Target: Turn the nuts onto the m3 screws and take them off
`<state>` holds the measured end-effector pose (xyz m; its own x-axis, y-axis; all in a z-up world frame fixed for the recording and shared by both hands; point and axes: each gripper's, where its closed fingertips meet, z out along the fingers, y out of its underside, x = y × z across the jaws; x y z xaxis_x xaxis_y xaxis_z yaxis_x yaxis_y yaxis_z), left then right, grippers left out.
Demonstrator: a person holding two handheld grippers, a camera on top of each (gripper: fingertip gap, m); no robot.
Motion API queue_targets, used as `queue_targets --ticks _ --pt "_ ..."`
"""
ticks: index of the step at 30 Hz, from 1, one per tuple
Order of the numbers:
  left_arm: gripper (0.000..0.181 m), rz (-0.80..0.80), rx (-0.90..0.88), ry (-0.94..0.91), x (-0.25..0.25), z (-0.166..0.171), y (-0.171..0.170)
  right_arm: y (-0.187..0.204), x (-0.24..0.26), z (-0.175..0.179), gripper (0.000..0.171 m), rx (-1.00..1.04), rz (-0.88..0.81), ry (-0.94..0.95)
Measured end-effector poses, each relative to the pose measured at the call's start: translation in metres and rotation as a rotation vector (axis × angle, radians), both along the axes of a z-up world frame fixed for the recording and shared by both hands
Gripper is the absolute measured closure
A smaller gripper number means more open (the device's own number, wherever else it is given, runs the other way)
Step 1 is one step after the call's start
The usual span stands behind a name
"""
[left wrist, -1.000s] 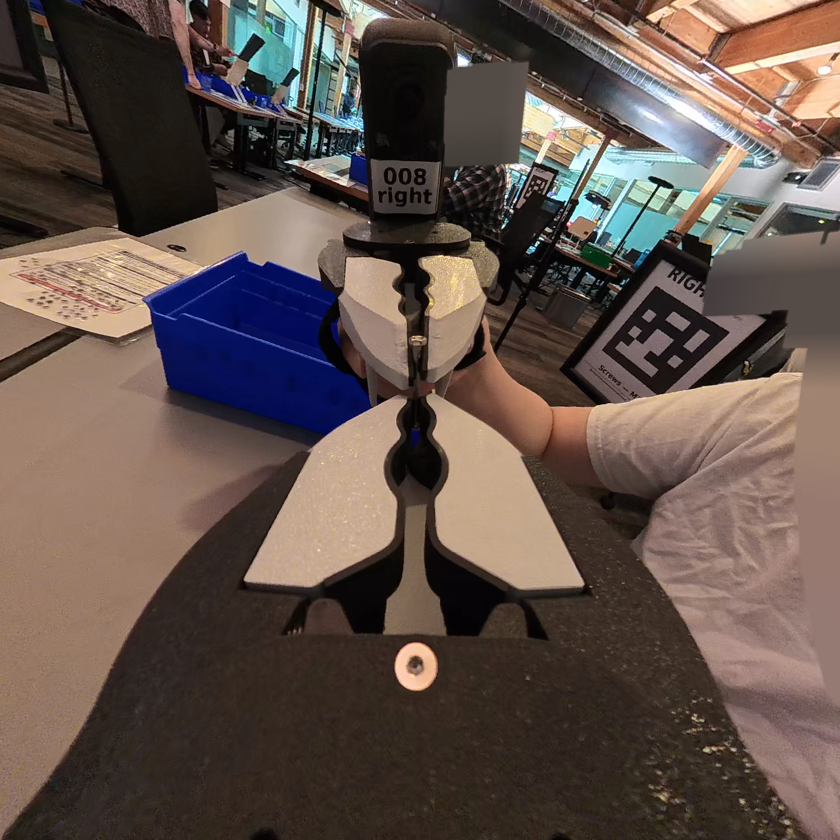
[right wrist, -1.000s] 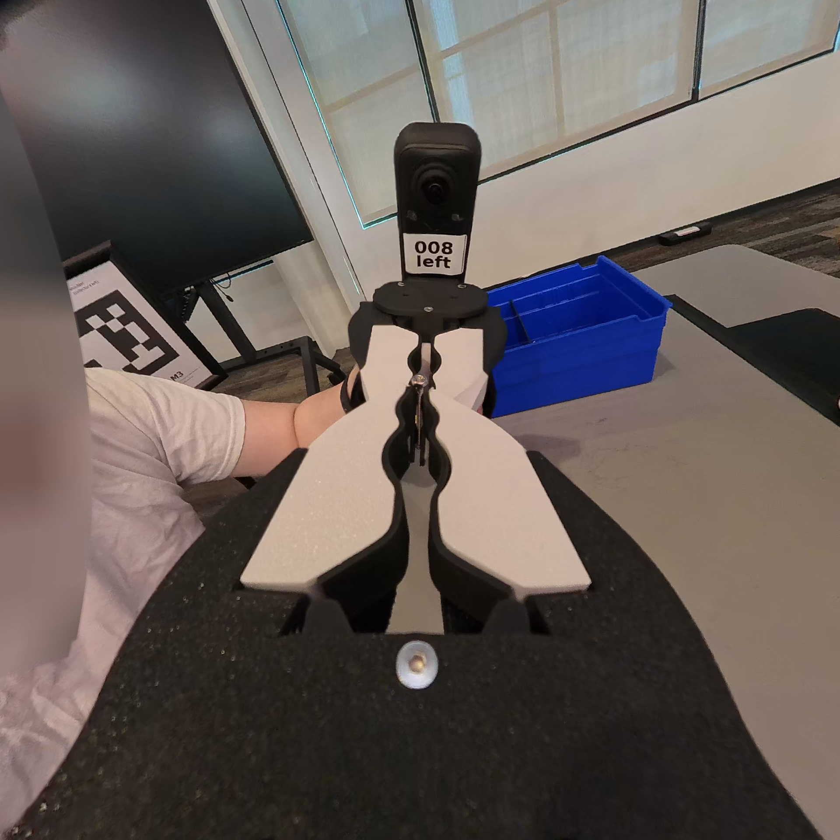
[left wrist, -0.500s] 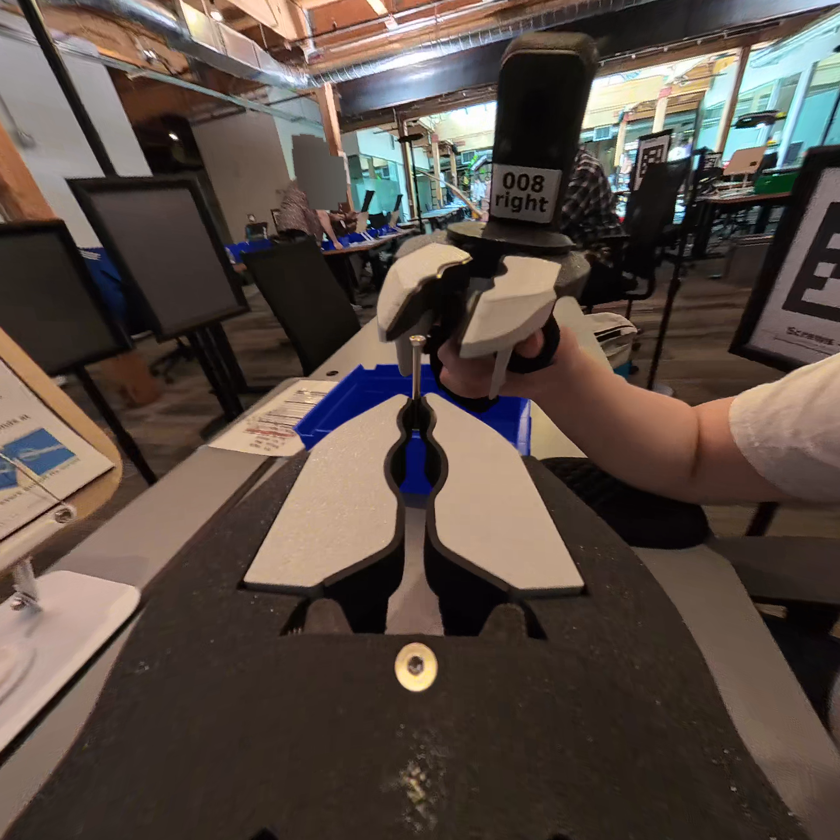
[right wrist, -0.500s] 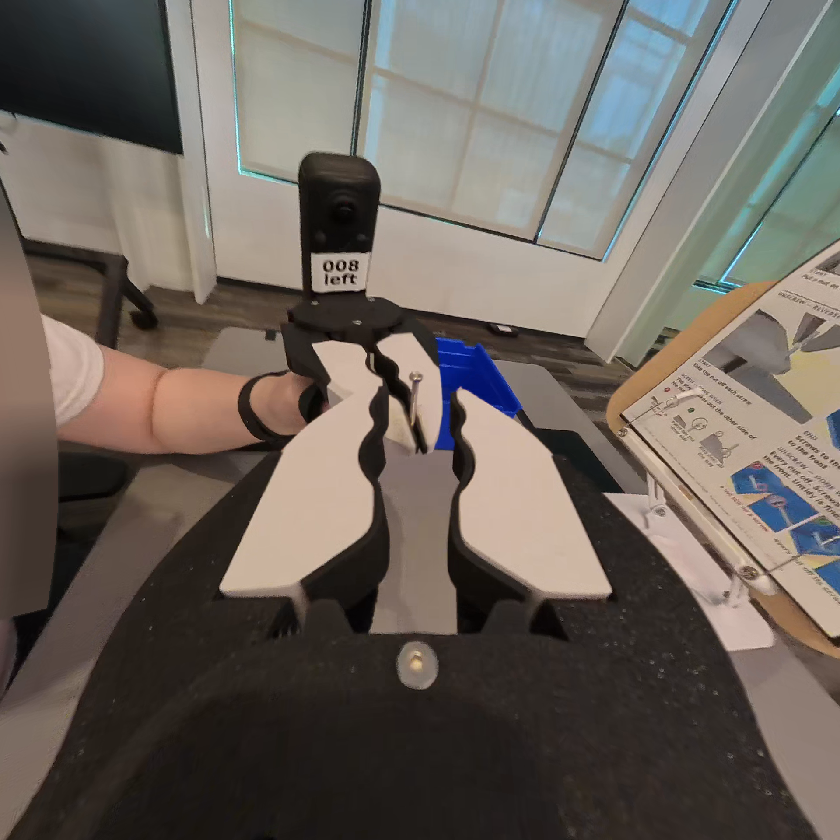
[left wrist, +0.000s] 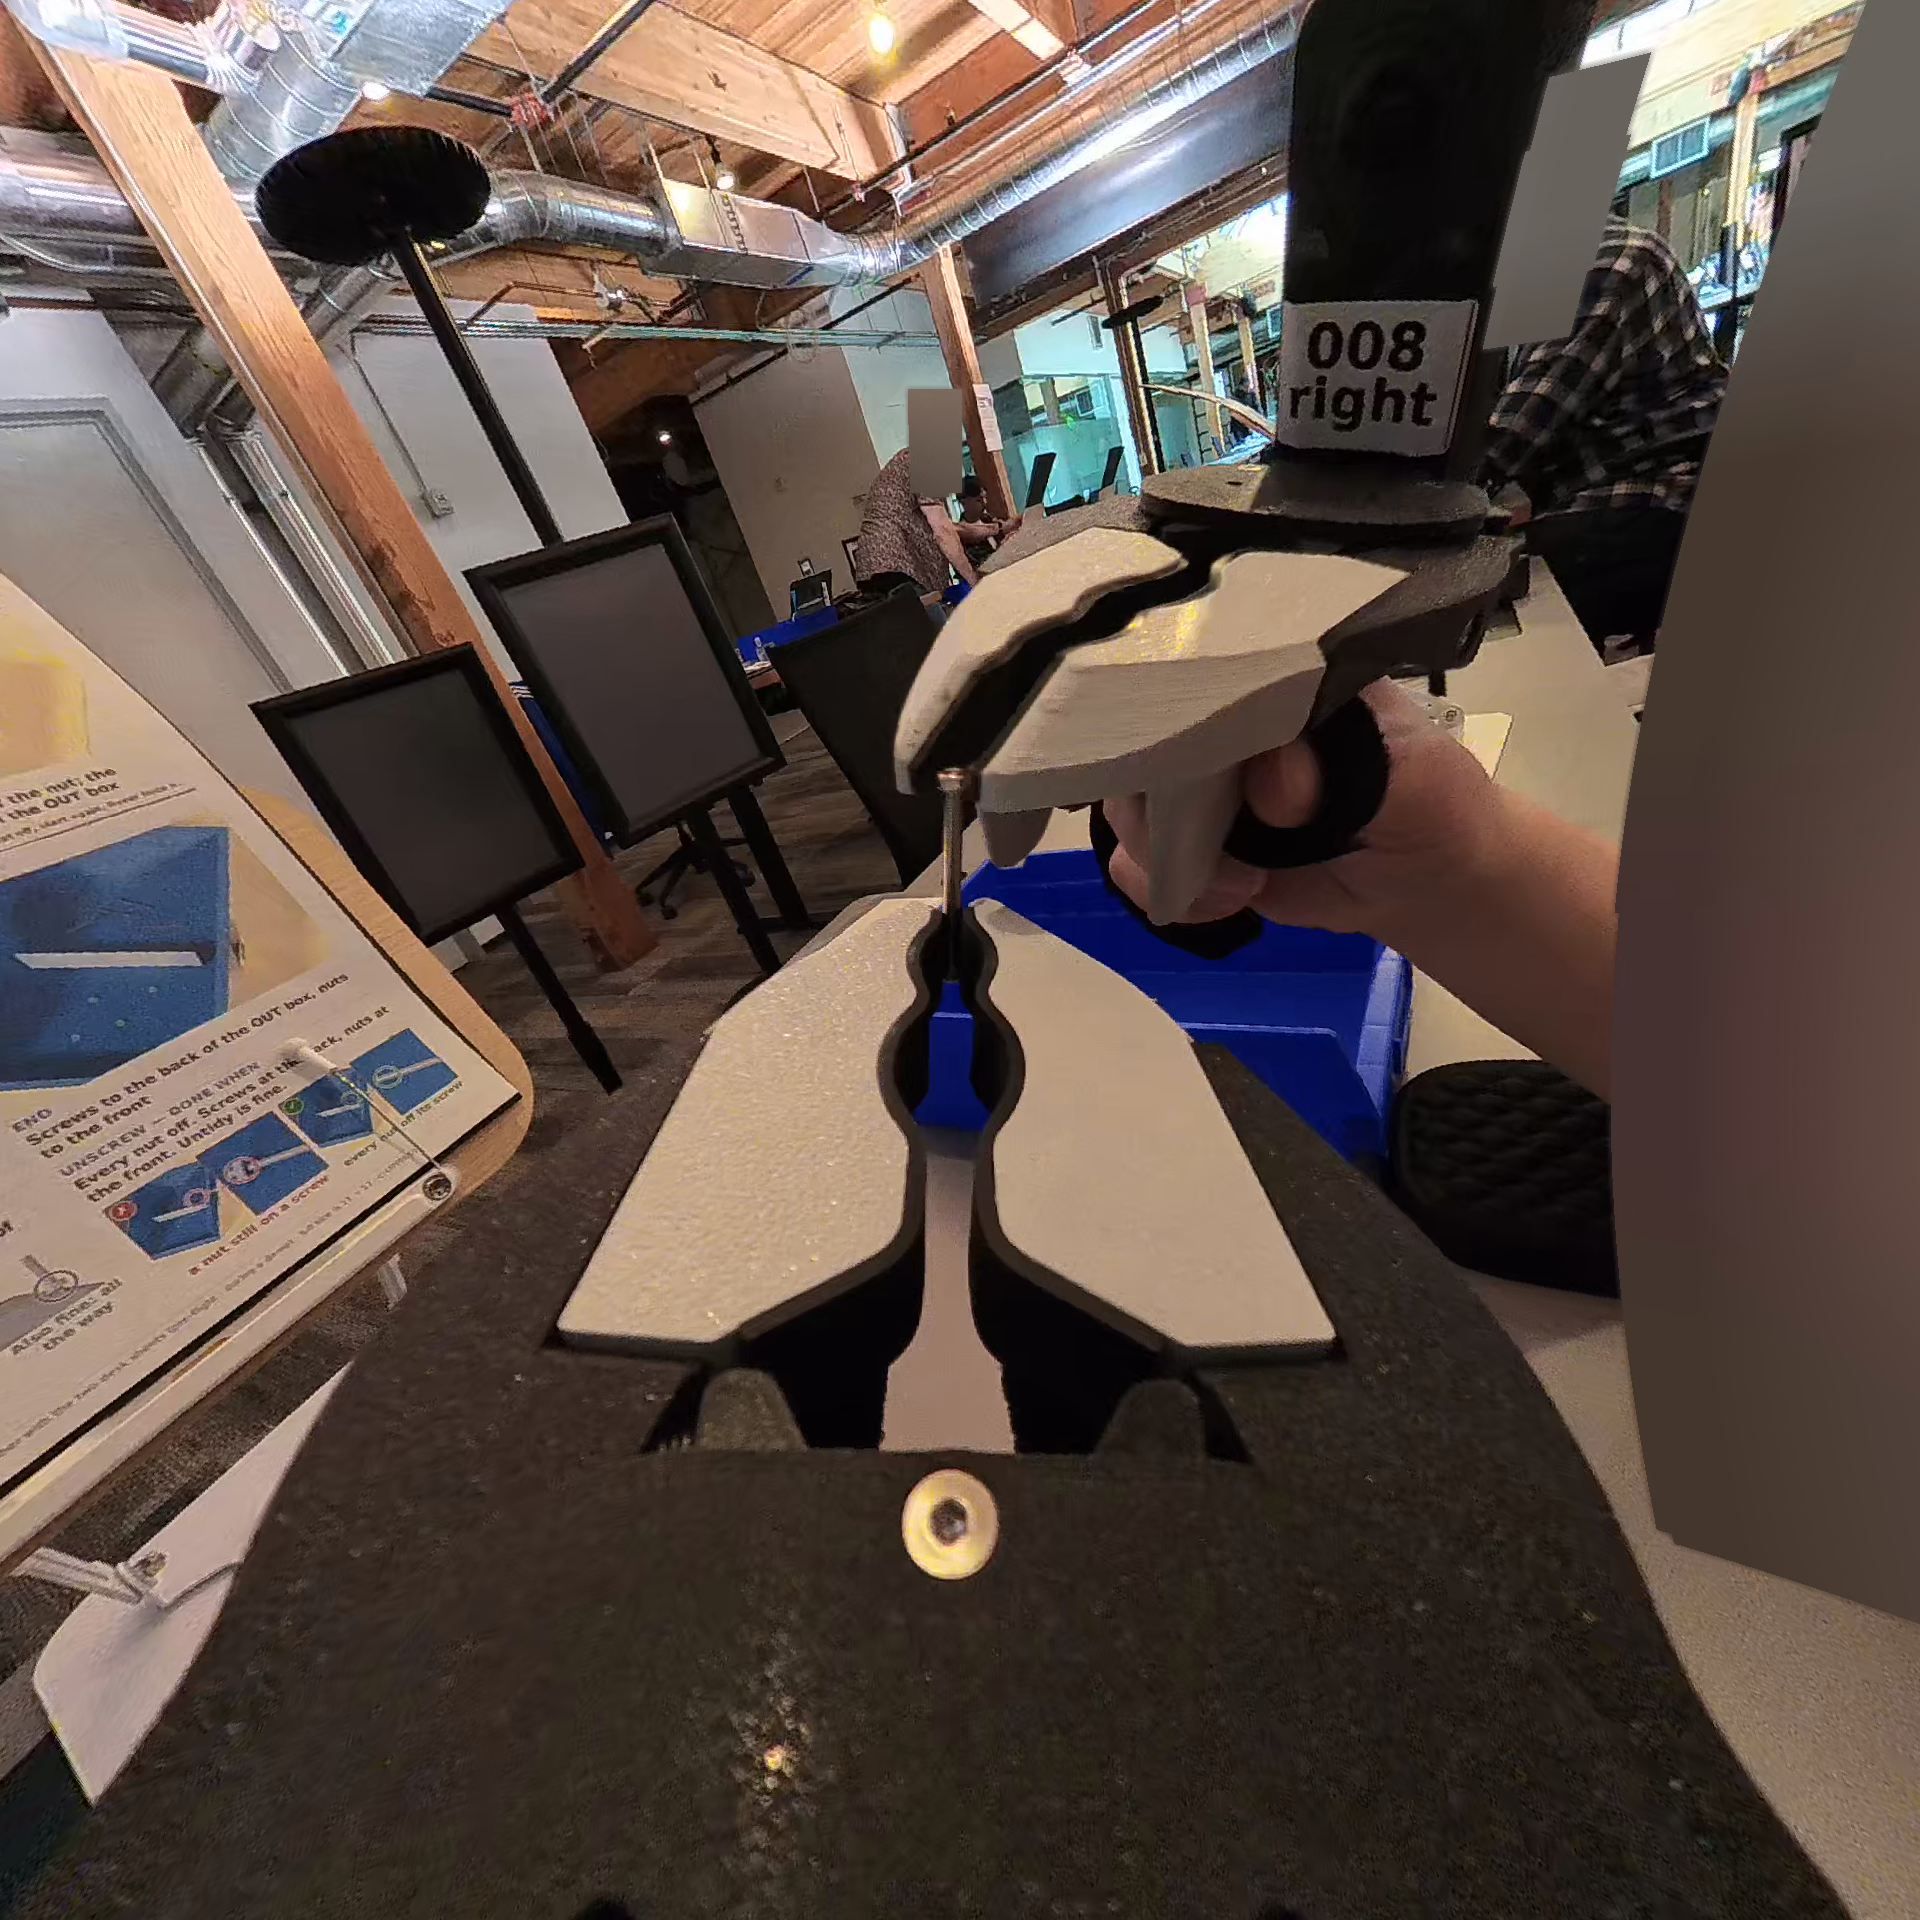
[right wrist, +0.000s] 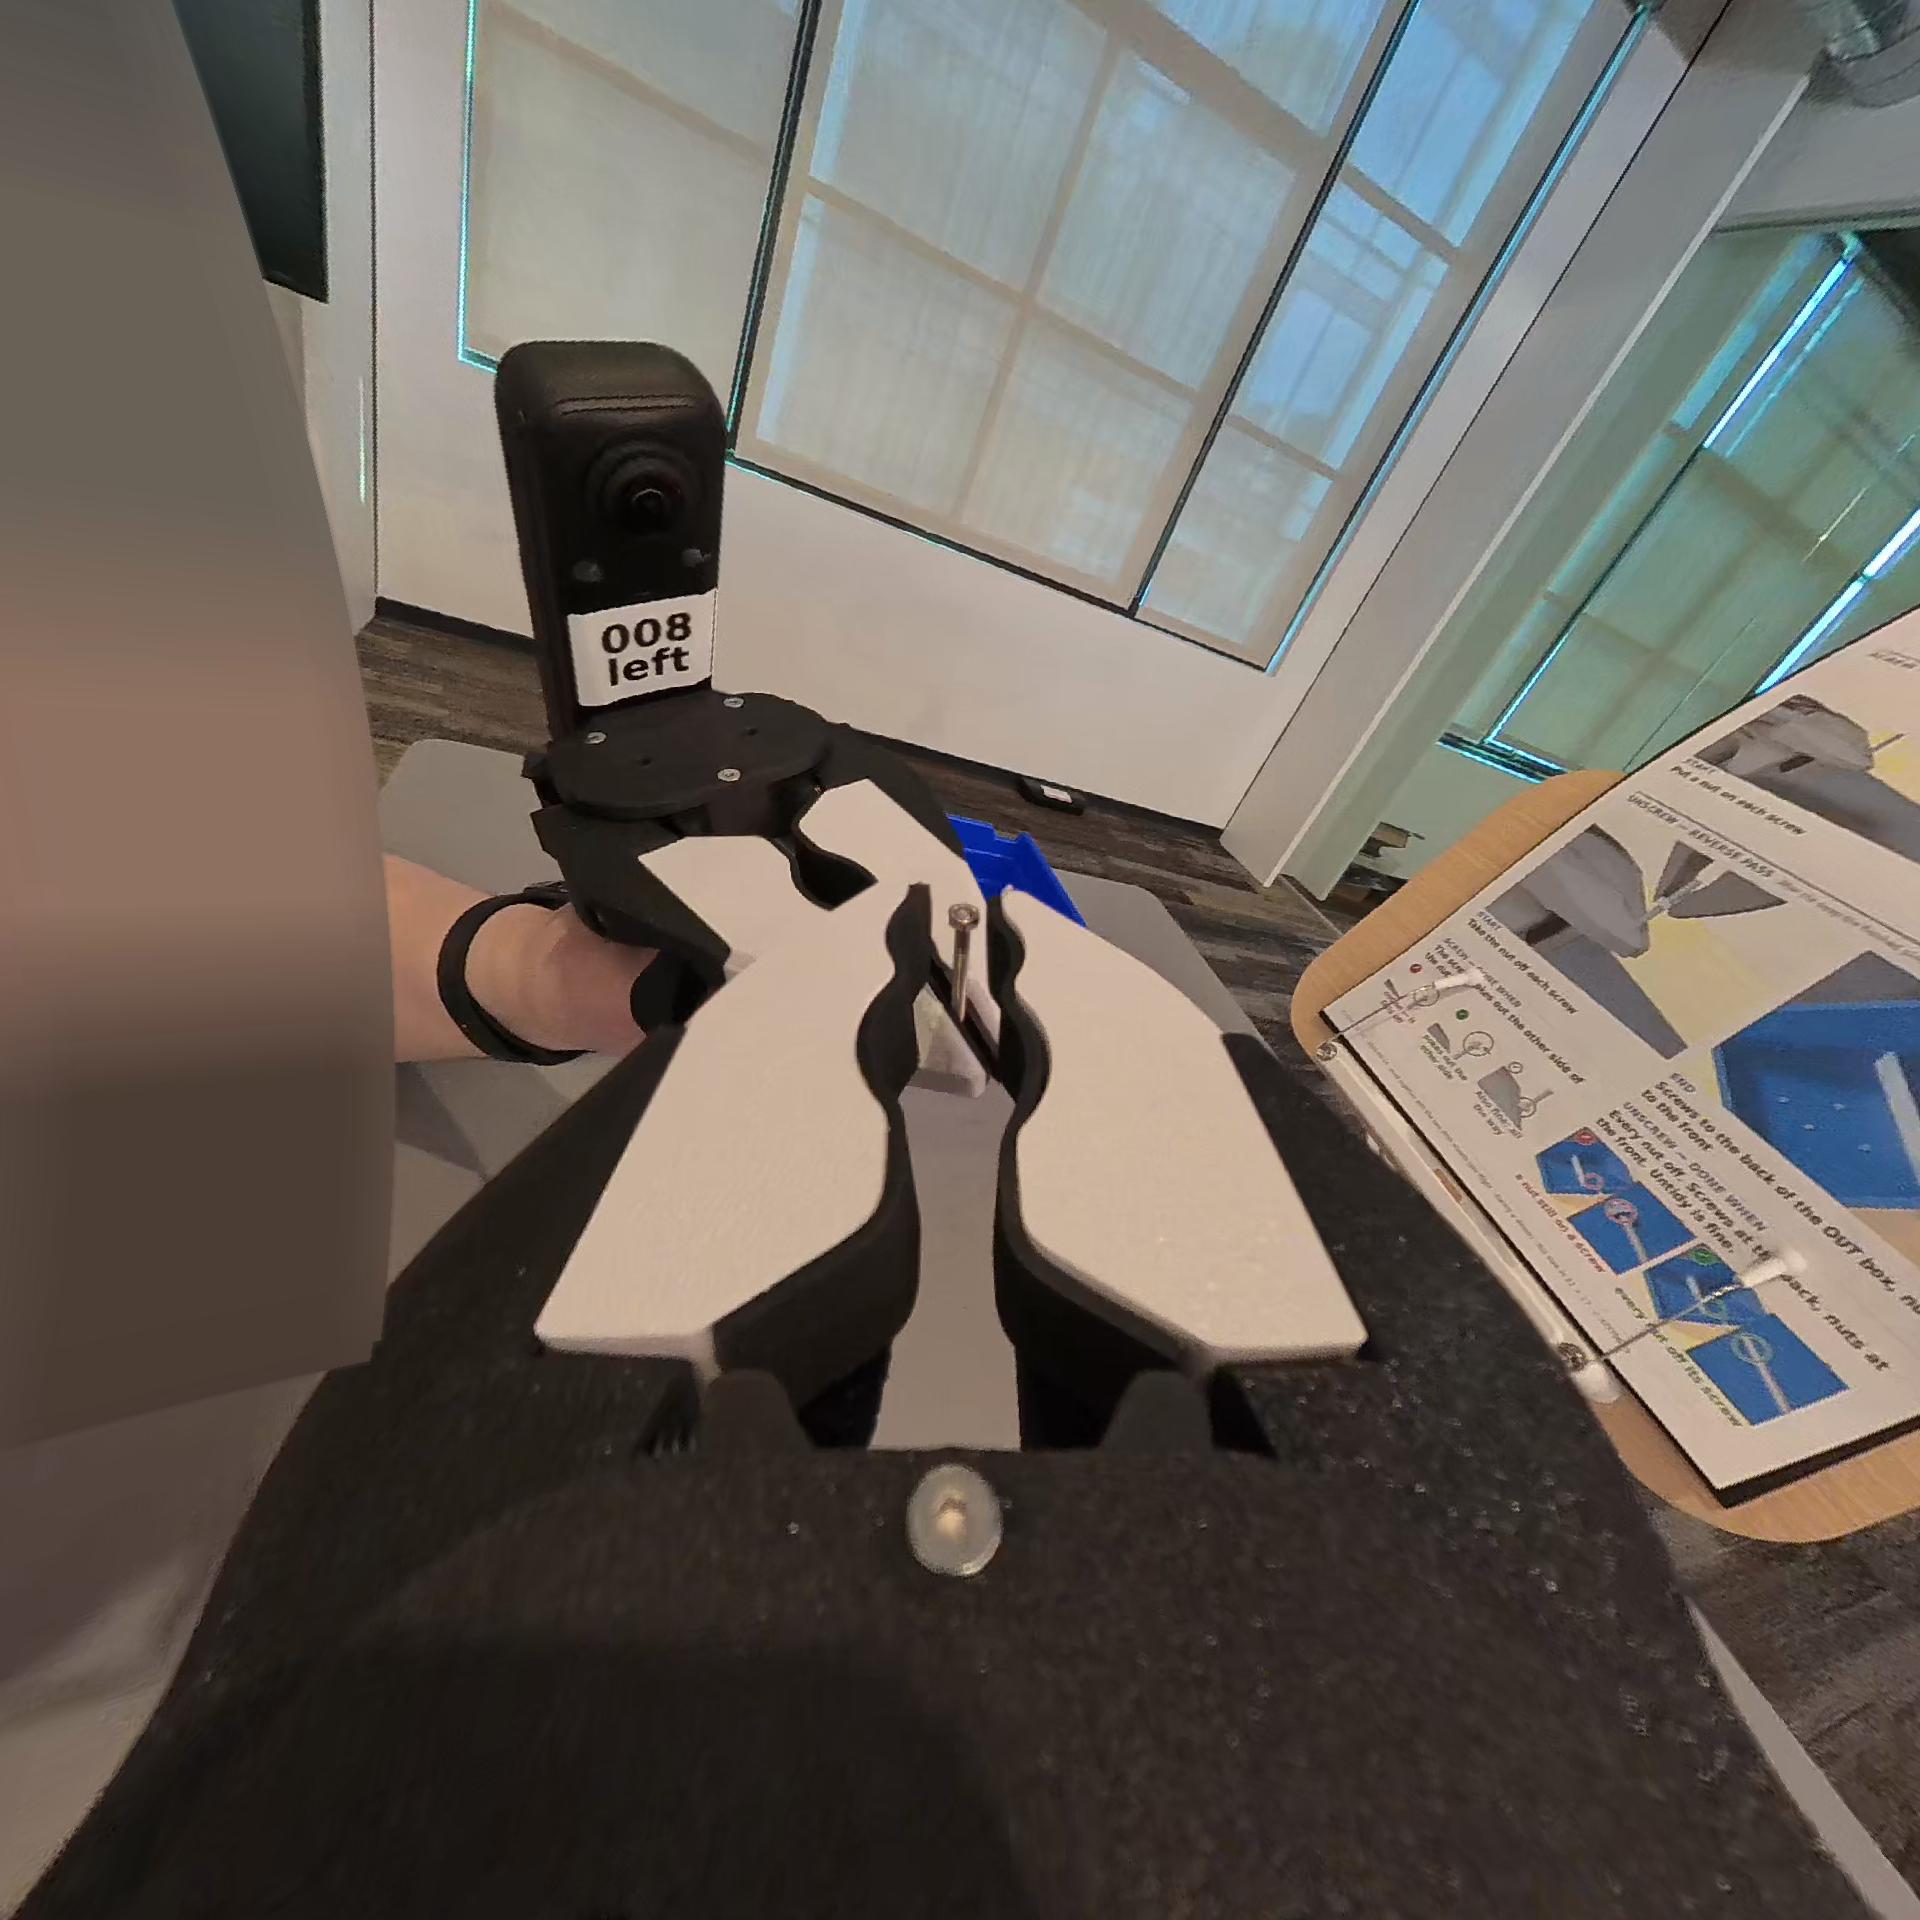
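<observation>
Left gripper is clenched on the lower shank of a thin silver M3 screw, head end up (upright grip leaves the shank free to work on, I'd guess). Right gripper is released, jaws parted with the screw standing in the gap, touching neither pad as far as I can tell. In the left wrist view its tips sit just at the screw head.

No nut visible on the shank or in either gripper; too small to rule out.

Blue plastic bin sits on the grey table just behind the grippers, probably the drop point for the parts. Wooden instruction board stands off to the side.

Judgement: either a nut just came off or one needs fetching; can't say which.
</observation>
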<state>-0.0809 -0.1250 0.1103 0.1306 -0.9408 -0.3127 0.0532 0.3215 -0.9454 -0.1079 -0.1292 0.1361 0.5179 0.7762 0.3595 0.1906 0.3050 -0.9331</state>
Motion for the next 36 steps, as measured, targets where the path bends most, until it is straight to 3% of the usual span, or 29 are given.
queue_targets --ticks 14,27,36 --pt "0.18 -0.041 -0.001 0.001 -0.001 0.002 -0.008 -0.005 -0.001 0.0 0.166 0.006 0.05 -0.004" --pt "0.18 -0.607 -0.183 0.241 0.002 -0.029 -0.074 -0.06 0.006 -0.024 0.166 -0.14 0.62 -0.067" --pt "0.18 -0.553 -0.162 0.236 0.007 -0.032 -0.068 -0.056 0.008 -0.032 0.166 -0.19 0.629 -0.085"
